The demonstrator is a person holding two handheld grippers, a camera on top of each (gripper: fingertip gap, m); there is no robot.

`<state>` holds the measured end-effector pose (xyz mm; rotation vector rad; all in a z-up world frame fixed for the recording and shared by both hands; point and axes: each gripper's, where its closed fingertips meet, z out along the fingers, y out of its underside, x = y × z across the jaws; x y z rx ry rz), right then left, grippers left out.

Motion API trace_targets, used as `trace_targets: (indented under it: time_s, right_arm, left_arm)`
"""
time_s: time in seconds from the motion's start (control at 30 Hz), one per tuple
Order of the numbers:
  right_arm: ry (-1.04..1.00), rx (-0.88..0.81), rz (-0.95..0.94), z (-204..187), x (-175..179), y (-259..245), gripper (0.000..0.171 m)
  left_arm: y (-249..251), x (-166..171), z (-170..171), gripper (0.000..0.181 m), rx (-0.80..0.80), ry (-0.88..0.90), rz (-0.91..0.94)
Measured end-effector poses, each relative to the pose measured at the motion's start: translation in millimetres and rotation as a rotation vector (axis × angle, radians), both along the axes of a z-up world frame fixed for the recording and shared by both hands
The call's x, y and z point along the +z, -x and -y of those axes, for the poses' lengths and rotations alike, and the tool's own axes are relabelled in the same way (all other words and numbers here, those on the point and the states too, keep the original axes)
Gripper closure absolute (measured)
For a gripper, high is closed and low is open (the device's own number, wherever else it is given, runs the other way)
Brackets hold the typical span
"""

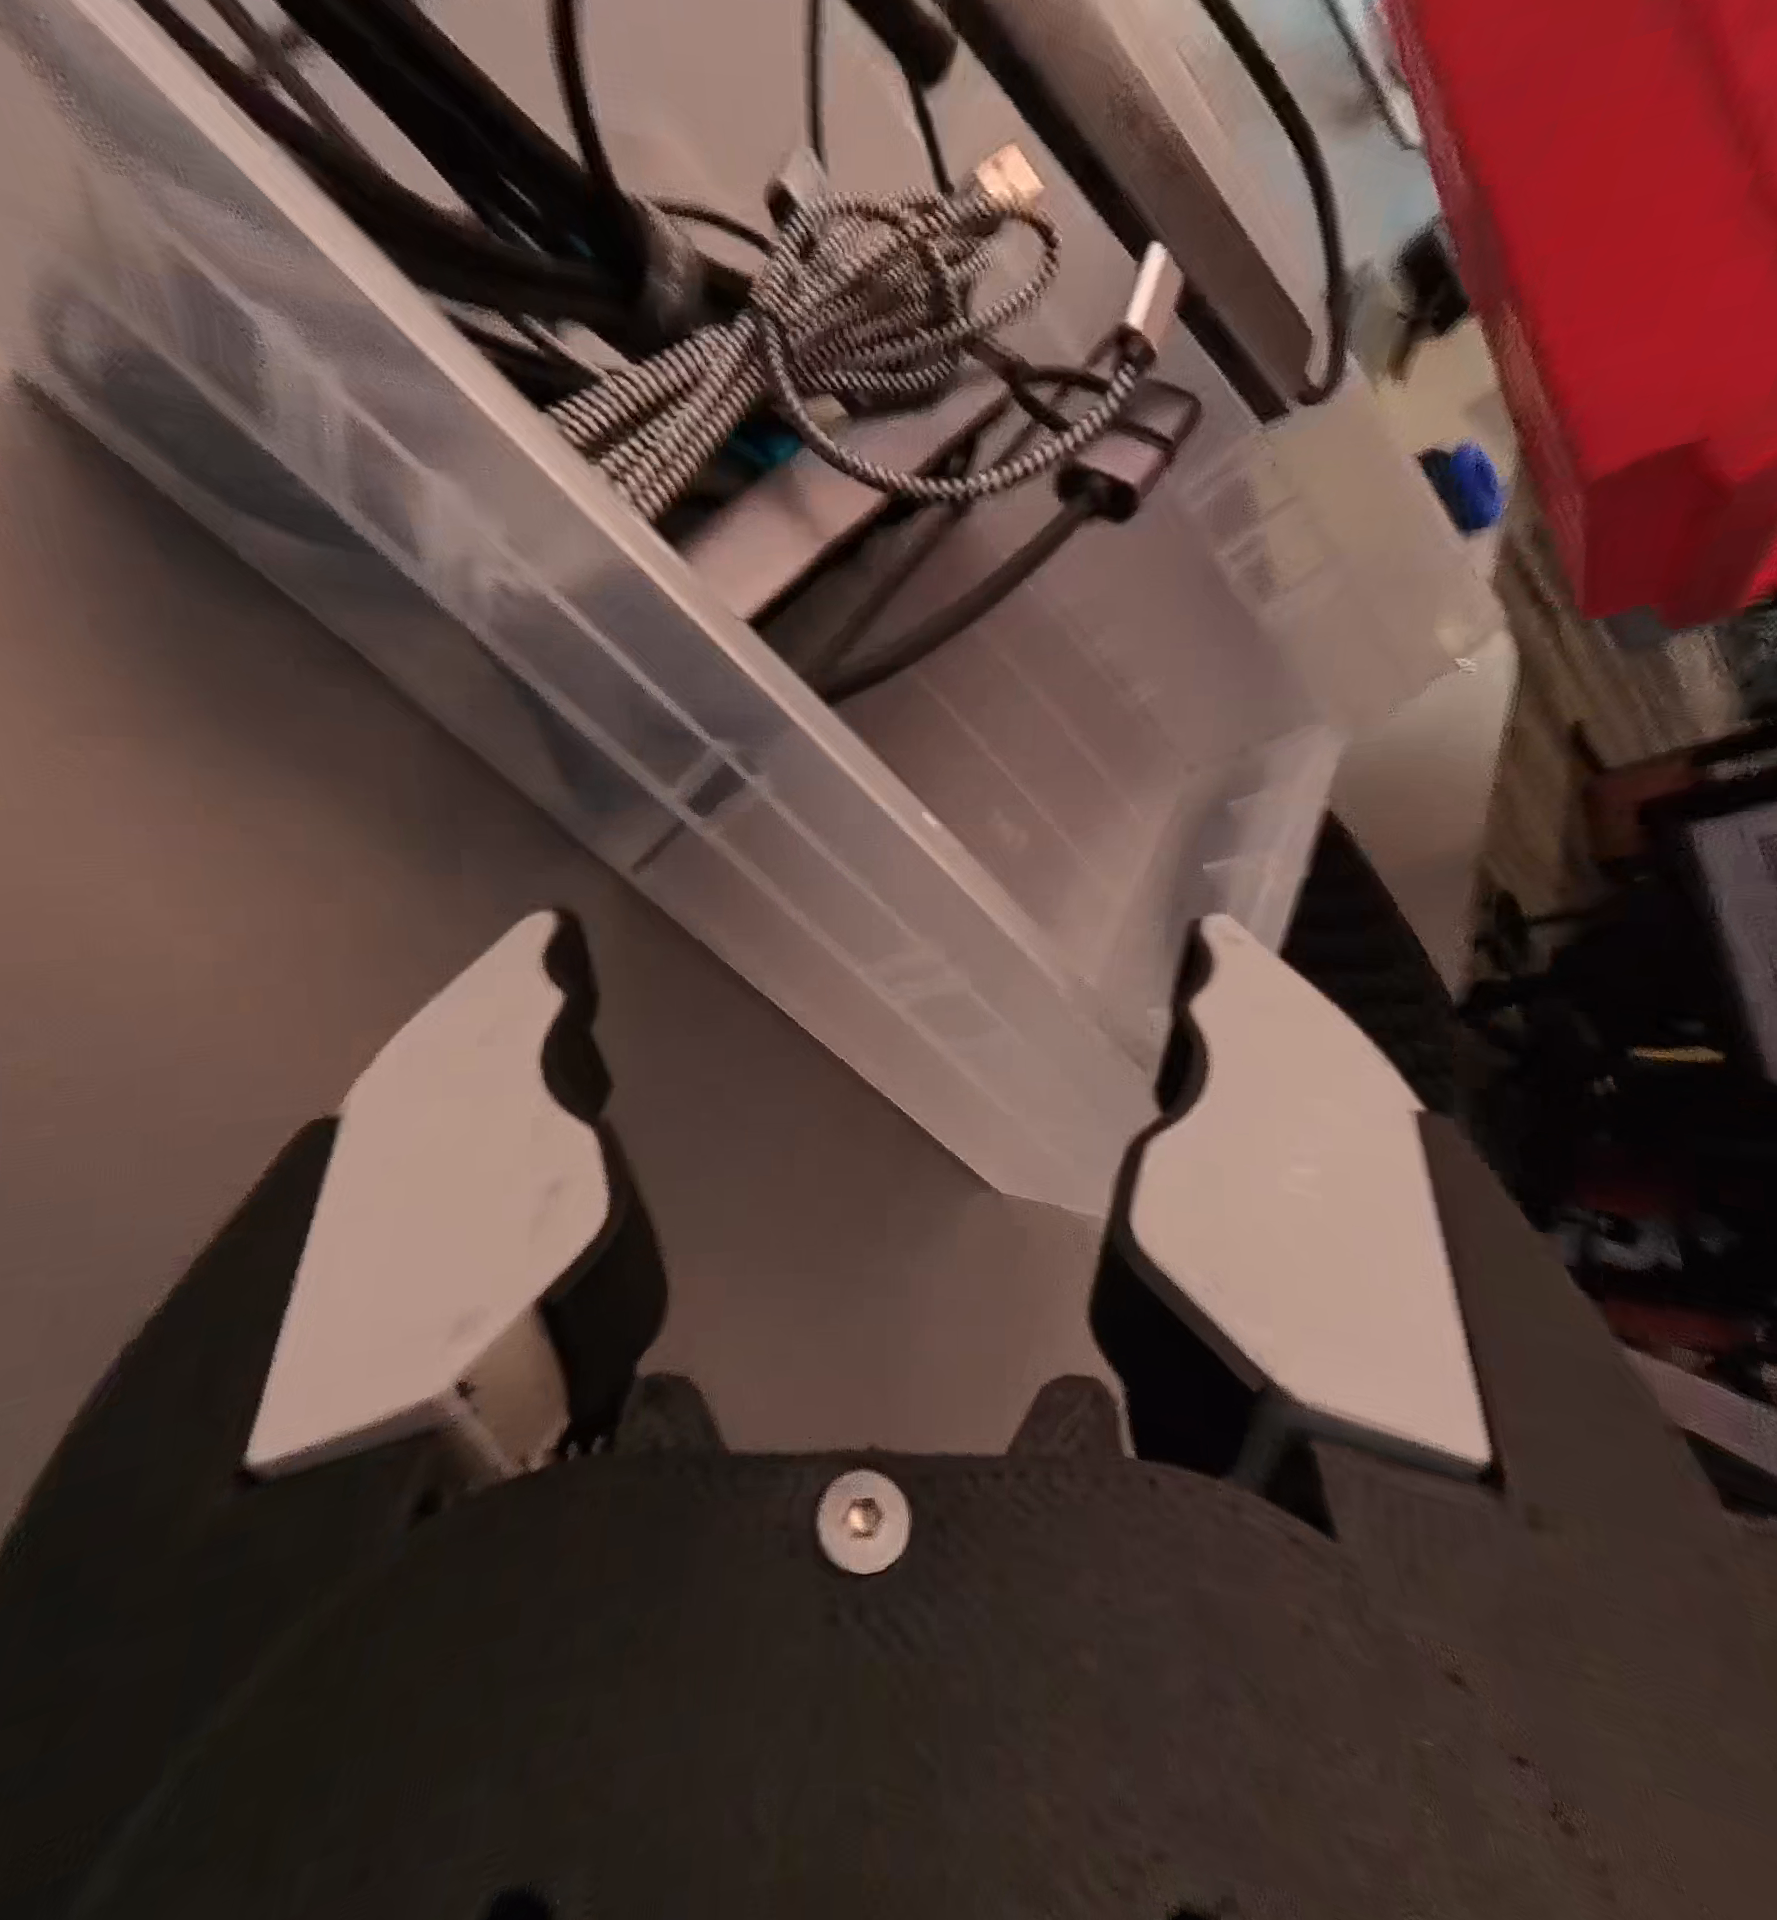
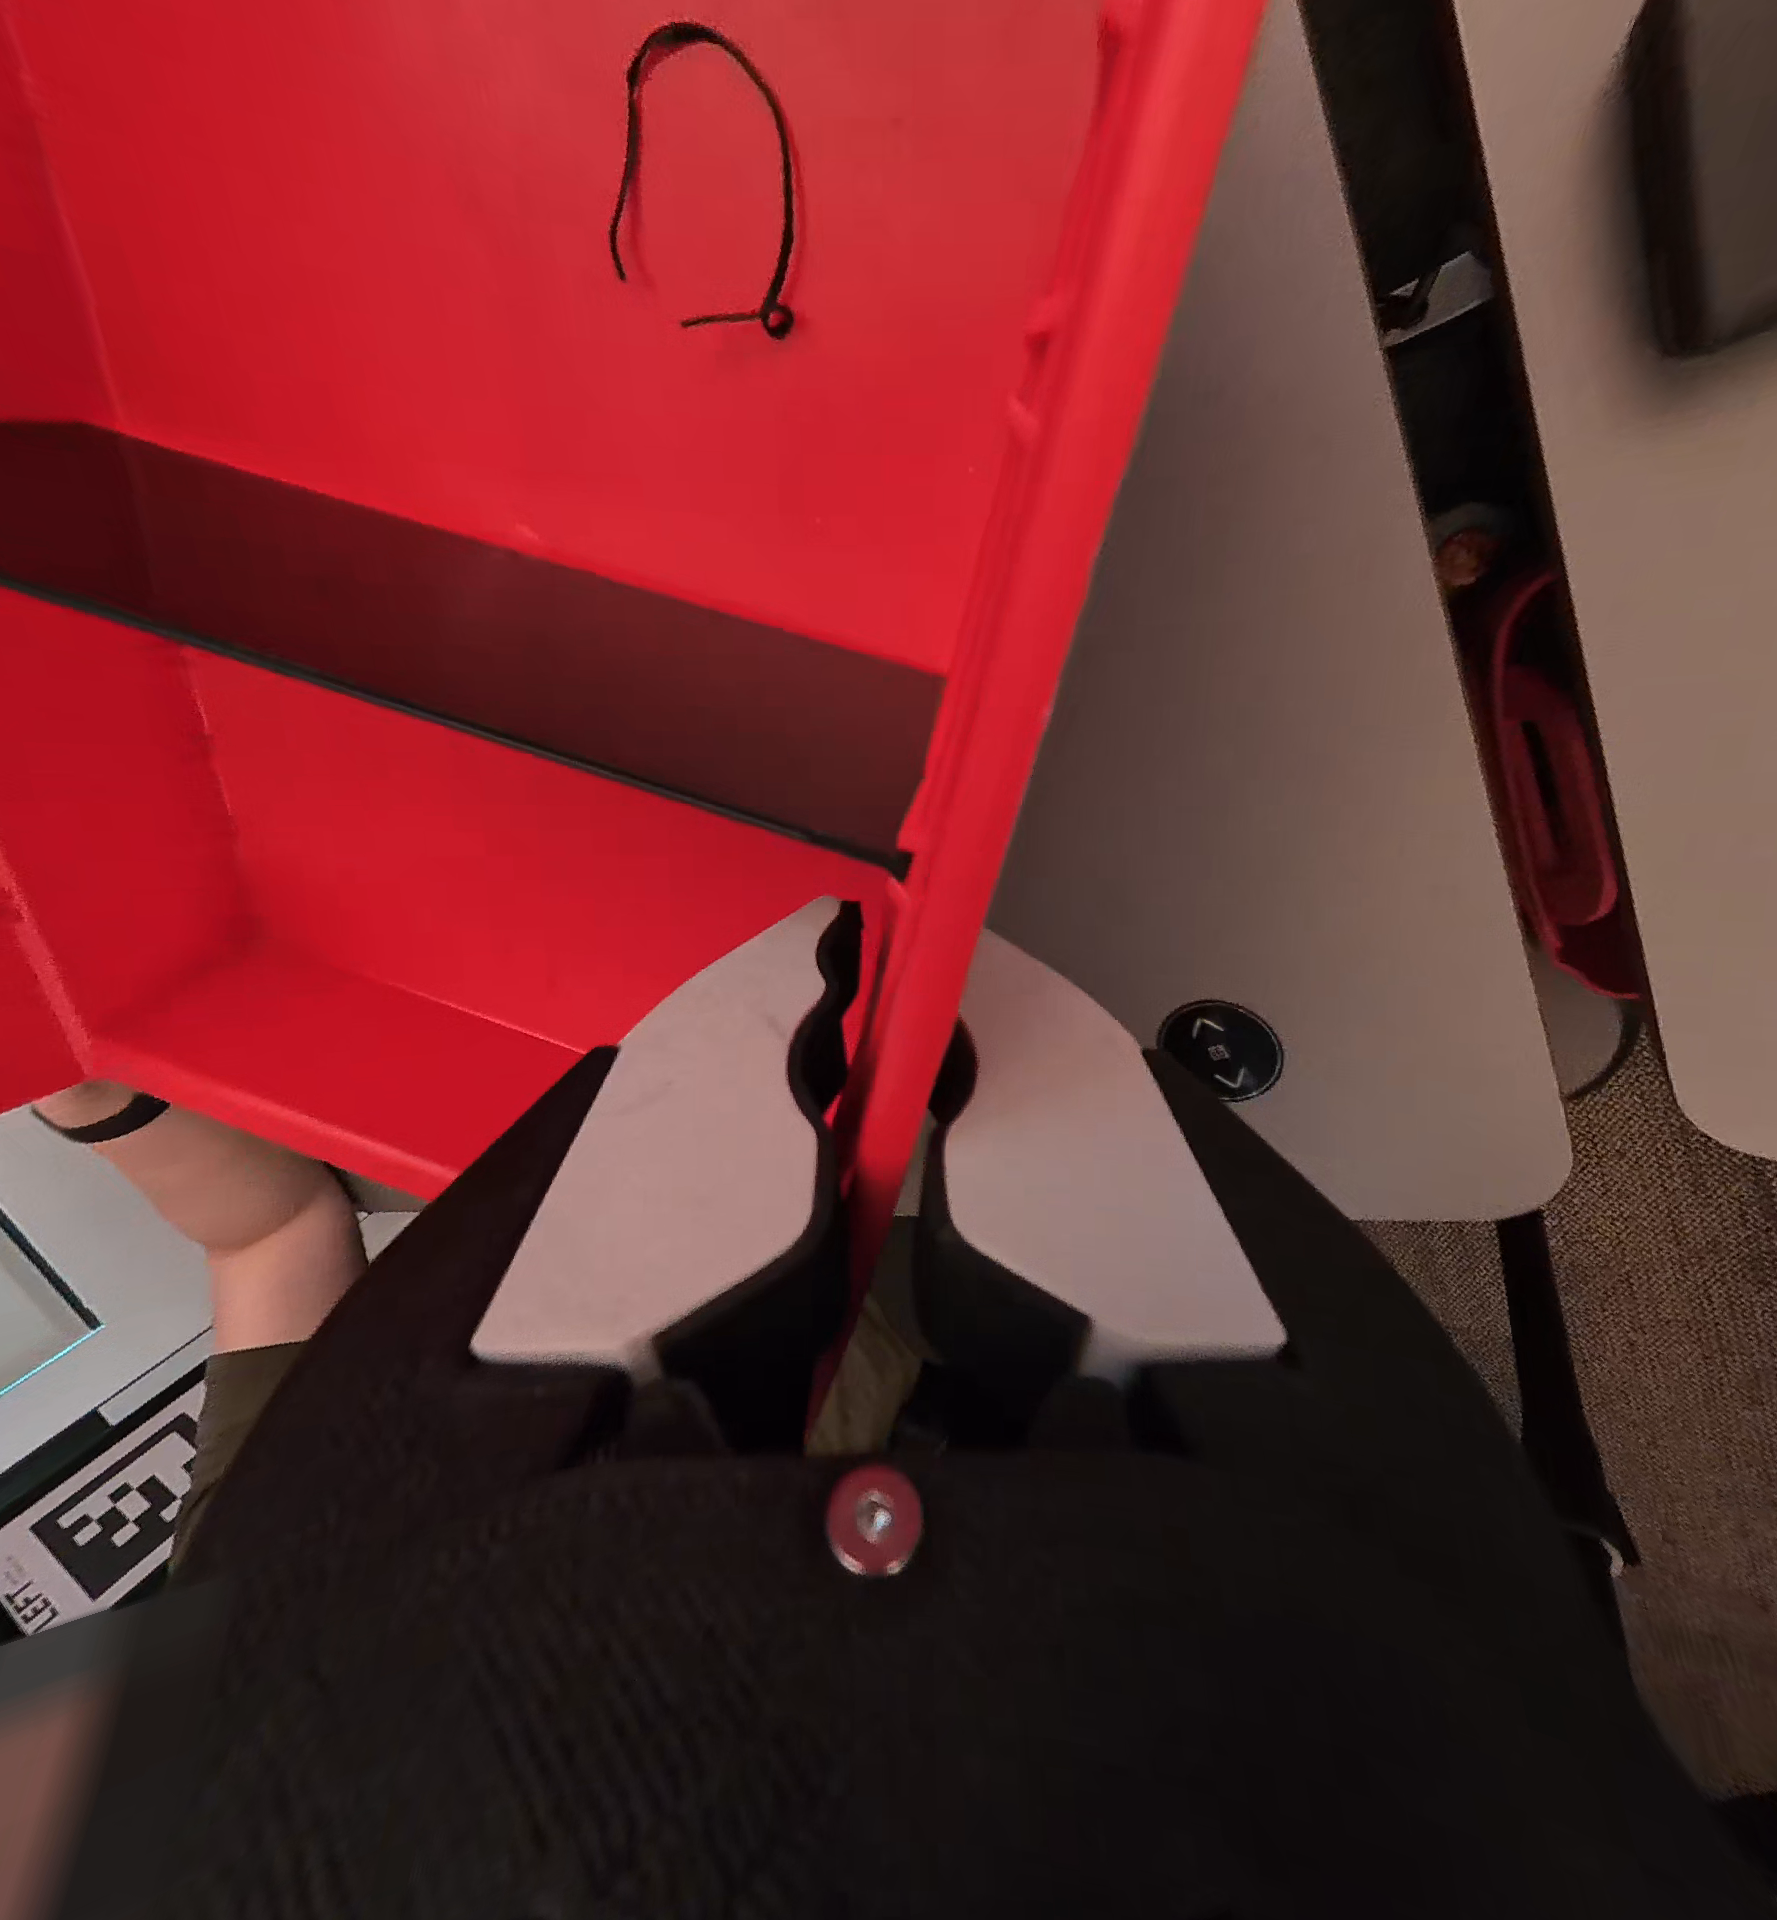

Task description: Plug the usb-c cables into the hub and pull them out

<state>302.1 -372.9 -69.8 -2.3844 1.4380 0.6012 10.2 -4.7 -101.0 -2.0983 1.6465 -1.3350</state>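
A clear plastic bin [image 1: 593, 540] lies on the beige table and holds a tangle of black-and-white braided cables [image 1: 863, 301], black cables, a gold-tipped plug [image 1: 1009, 177], a white plug [image 1: 1149, 296] and a small dark grey adaptor [image 1: 1133, 447]. I cannot tell which item is the hub. My left gripper [image 1: 884, 930] is open and empty, just short of the bin's near corner. My right gripper [image 2: 889, 940] is shut on the side wall of a red bin [image 2: 967, 675]. That bin has a black divider [image 2: 551, 644] and a thin black cord loop [image 2: 749, 208] inside.
The red bin also shows at the upper right of the left wrist view [image 1: 1642, 312], raised beside the clear bin. A round desk control [image 2: 1219, 1055] sits near the table edge. A dark gap [image 2: 1466, 520] between desks holds cables. A person's hand [image 2: 240, 1195] is at the lower left. One gripper's finger ends stand about 50 cm off the other's.
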Motion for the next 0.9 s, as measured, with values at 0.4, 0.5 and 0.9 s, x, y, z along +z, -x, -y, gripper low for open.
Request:
trace_targets:
  time_s: [0.4, 0.5, 0.9]
  right_arm:
    - [0.012, 0.138, -0.014, -31.5, -20.9, 29.8, 0.158]
    - [0.011, 0.19, -0.027, -49.3, -26.5, 43.2, 0.159]
    - [0.047, 0.44, -0.041, -138.0, -42.2, 106.2, 0.155]
  left_arm:
    - [56.5, 13.0, -39.5, 0.152, -0.152, 0.011, -0.204]
    - [89.2, 17.6, -85.0, 0.165, -0.087, -0.051, -0.263]
    - [289.0, 21.6, -229.3, 0.169, 0.404, 0.057, -0.337]
